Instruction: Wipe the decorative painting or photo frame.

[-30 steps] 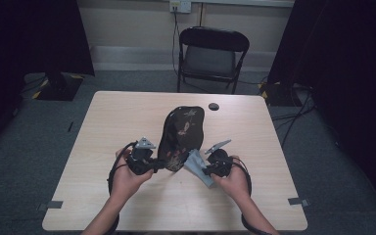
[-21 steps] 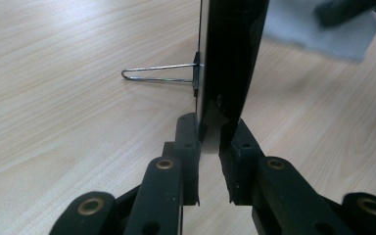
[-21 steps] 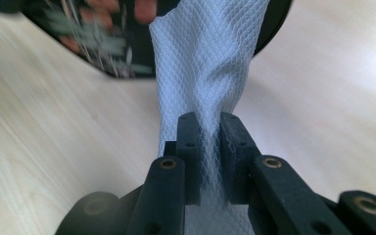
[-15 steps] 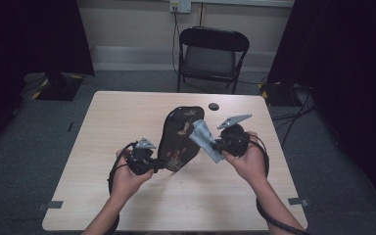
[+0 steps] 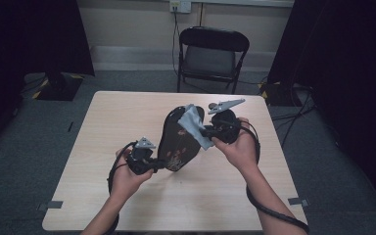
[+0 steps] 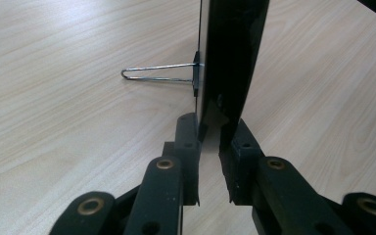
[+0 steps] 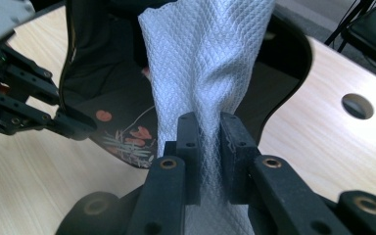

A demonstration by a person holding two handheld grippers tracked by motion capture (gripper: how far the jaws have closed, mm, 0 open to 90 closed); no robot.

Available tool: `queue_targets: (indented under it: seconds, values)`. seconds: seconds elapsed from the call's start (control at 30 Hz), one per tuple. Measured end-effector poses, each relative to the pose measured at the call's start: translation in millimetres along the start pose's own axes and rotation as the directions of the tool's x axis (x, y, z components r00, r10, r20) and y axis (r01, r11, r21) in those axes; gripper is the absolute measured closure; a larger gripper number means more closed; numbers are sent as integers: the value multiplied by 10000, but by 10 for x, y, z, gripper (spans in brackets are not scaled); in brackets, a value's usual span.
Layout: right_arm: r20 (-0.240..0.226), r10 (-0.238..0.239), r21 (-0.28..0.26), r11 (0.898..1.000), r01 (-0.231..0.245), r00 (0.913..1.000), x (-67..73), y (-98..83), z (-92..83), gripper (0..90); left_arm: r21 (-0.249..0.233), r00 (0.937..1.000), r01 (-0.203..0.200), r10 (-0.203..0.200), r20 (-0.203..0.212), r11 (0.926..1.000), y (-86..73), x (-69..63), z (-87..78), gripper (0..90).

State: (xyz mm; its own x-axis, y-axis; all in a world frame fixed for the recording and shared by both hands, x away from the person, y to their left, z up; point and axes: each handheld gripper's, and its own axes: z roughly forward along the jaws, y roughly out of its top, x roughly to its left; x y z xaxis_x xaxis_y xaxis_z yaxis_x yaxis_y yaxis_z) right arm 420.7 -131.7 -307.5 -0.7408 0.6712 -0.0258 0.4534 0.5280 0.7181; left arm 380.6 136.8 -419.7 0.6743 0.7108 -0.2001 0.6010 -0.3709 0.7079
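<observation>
Now holding the black tray up with the left gripper clamped on its edge, wiping it with the cloth pinched in the right gripper.

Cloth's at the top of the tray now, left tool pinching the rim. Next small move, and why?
Probably draw the right tool down, dragging the cloth over the black tray's flowered face: the cloth sits at the top, and the left tool holds the rim propped up.

A light wood-grain tabletop is seen, with a small round hole near its far edge. Behind it, a black folding chair is parked on grey carpet, and a wall outlet is spotted above.
</observation>
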Motion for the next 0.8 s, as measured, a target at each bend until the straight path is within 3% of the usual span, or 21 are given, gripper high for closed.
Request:
queue_targets:
  seconds: [0.43, 0.8]
  values:
    - [-250, 52, 1064, 9943, -25, 9997, 57, -385, 359, 810, 113, 10000, -71, 71, 7, 9999, 9, -5, -2, 786]
    - [-511, 377, 1951, 9804, -271, 9980, 121, -793, 711, 810, 104, 10000, -87, 88, -23, 9999, 11, -11, 2, 786]
